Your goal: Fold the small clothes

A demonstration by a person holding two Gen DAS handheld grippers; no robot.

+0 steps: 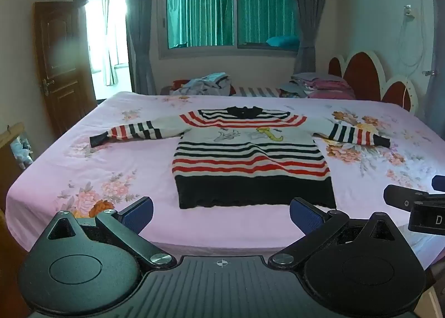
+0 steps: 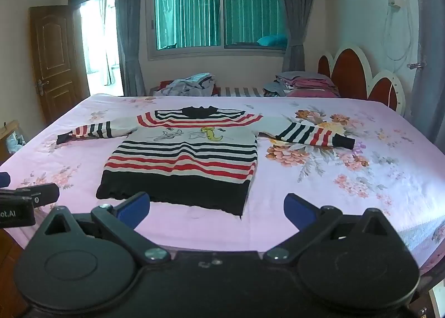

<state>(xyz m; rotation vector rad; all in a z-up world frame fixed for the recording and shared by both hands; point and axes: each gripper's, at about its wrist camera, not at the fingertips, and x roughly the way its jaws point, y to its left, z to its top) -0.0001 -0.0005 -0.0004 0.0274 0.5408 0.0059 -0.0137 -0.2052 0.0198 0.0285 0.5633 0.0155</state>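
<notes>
A small striped sweater [image 1: 250, 156] [image 2: 183, 159], red, black and white with a black hem and a cartoon print, lies flat and face up on the pink floral bed sheet [image 1: 97, 165] [image 2: 347, 193]. Both sleeves are spread out sideways. My left gripper [image 1: 221, 213] hovers open above the near edge of the bed, just in front of the sweater's hem, with nothing between its blue pads. My right gripper [image 2: 217, 211] is also open and empty, near the hem's right corner. Each gripper shows at the edge of the other's view.
Behind the bed, a pile of loose clothes [image 1: 205, 83] and a stack of folded ones [image 1: 319, 83] lie under the window. A red and white headboard [image 1: 370, 73] stands at the right. A wooden door [image 1: 58, 67] is open at the left.
</notes>
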